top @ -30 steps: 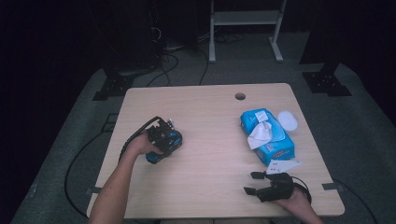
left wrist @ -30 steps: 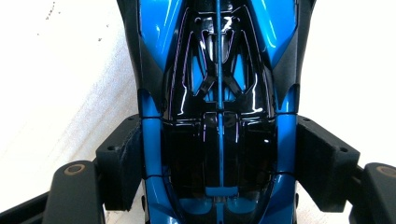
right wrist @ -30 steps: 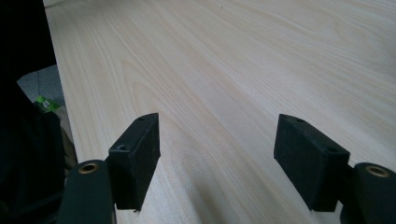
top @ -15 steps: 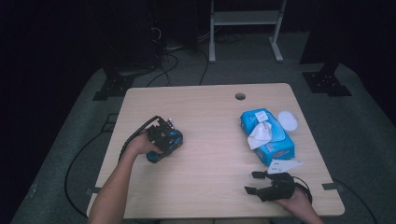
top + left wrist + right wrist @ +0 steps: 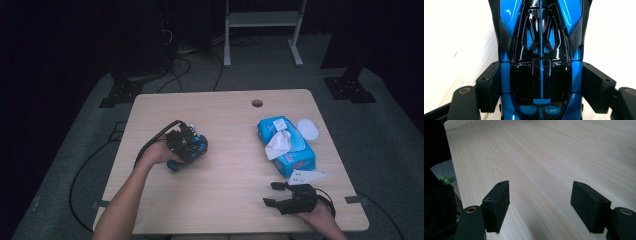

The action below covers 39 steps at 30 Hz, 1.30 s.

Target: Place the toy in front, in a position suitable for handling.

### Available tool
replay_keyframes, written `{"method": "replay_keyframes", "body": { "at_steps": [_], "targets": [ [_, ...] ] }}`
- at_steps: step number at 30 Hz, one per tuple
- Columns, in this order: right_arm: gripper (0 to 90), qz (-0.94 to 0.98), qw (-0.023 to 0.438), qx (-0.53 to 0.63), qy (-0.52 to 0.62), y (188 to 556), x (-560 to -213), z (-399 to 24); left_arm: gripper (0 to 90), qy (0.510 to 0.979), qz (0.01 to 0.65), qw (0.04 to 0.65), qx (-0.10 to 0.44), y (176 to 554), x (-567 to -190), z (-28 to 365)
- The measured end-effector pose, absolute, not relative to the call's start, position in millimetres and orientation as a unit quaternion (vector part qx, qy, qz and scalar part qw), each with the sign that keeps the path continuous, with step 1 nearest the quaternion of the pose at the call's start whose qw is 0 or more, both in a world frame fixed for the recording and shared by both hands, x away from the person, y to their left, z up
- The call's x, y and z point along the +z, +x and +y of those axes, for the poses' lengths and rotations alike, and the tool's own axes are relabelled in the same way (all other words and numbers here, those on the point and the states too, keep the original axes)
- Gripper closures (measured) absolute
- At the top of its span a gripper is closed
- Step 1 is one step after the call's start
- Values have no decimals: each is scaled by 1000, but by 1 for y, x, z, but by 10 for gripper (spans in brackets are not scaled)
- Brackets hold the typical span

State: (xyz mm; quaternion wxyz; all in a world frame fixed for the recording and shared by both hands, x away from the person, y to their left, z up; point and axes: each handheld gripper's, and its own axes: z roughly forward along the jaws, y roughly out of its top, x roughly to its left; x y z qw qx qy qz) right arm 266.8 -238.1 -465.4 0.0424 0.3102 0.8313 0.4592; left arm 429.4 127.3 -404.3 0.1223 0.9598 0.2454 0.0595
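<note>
Left tongs (image 5: 192, 150) were clamped on a blue toy car (image 5: 540, 57), pads (image 5: 489, 87) pressing both flanks, its long axis running straight out between the jaws at the left half of the desk (image 5: 235, 200). Right tongs (image 5: 274, 194) stood wide open and empty at the near right edge, well apart from the car. A wipes pack (image 5: 290, 157) lay just beyond them, so the right hand was the nearer to it.

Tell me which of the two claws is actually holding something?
The left claw, at the left of the table: its pads clamp the sides of a blue and black toy car. The right claw, near the front edge, stands open with nothing between its pads.
</note>
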Motion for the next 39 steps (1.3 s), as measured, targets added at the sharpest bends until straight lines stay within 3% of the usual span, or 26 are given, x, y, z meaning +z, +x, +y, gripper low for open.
{"method": "replay_keyframes", "body": {
  "at_steps": [11, 20, 30, 35, 39],
  "targets": [
    [305, 830, 48, 458, 314, 267, -465, -241, 259, 977, 164, 130, 40, 408, -415, 55],
    [305, 835, 49, 451, 310, 267, -466, -239, 259, 982, 133, 129, 29, 401, -422, 26],
    [304, 836, 50, 448, 311, 267, -467, -239, 256, 984, 121, 130, 8, 394, -446, 16],
    [304, 836, 49, 448, 314, 268, -467, -239, 250, 975, 134, 177, 9, 391, -442, 25],
    [304, 833, 52, 449, 318, 269, -467, -241, 172, 964, 148, 217, 26, 386, -433, 35]
  ]
}}
